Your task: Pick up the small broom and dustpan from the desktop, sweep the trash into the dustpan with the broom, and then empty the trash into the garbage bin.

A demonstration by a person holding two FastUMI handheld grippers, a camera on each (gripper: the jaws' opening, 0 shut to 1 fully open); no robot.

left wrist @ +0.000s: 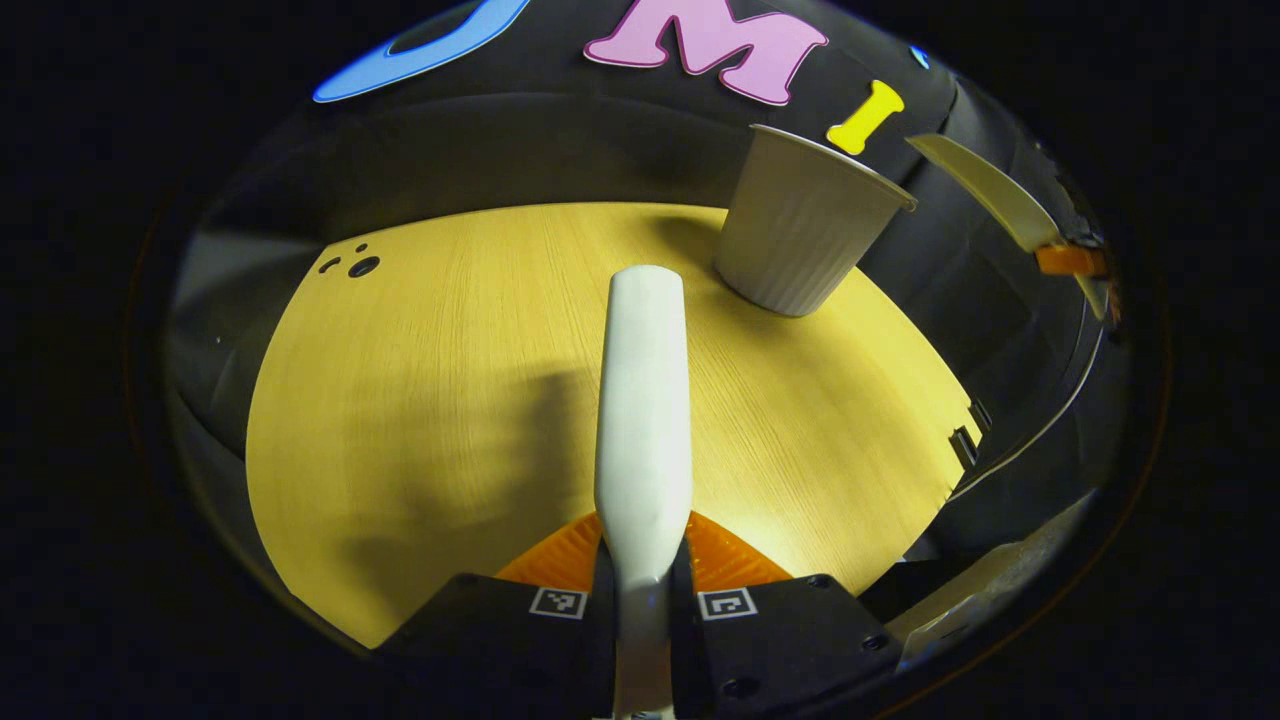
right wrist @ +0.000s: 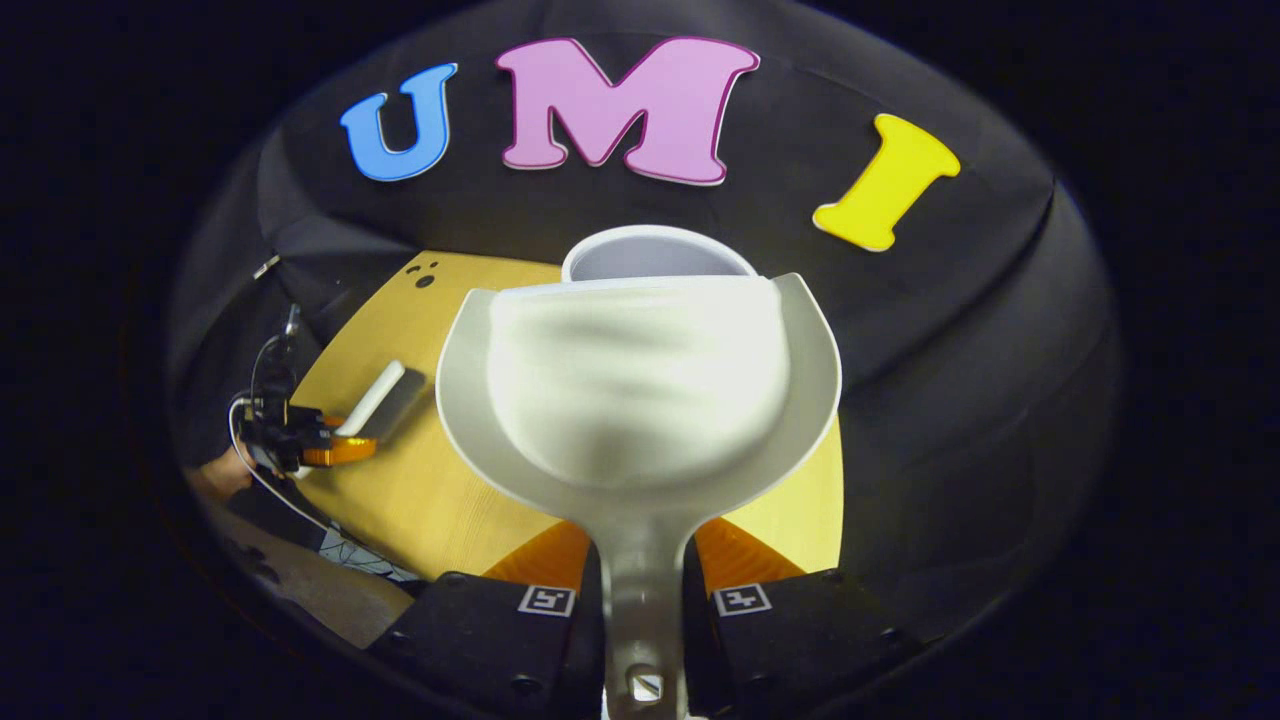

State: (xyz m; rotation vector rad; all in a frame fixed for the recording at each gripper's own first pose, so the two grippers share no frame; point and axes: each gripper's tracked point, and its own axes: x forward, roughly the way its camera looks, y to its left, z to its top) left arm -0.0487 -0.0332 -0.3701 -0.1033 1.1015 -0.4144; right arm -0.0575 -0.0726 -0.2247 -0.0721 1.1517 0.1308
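left gripper [left wrist: 645,590]: both fingers pressed against the white handle of the small broom [left wrist: 645,400], which runs forward from the jaws and out over the wooden desktop [left wrist: 420,380]. the bristle end cannot be made out in the left gripper view; the visible part is a smooth white shaft with a rounded far tip.

right gripper [right wrist: 645,600]: both fingers clamped on the grey handle of the dustpan [right wrist: 640,400]. the pan is held tipped forward, its front lip lying at the near rim of the garbage bin [right wrist: 650,255] (whether lip and rim touch cannot be told). the pan's inner surface looks blurred, and no trash can be picked out on it.

garbage bin, as seen in the left gripper view [left wrist: 800,230]: a pale ribbed tub, wider at the top, standing upright near the far right edge of the desktop. to its right the dustpan [left wrist: 985,190] shows edge-on, raised above the rim level, with the right gripper [left wrist: 1075,260] behind it.

desktop, right gripper view [right wrist: 420,490]: light wood grain, three dark holes at the far left corner [right wrist: 425,275]. the left gripper [right wrist: 290,435] sits low at the left edge with a hand [right wrist: 225,470] behind it, the broom [right wrist: 375,400] angled up and over the desktop, well apart from the bin.
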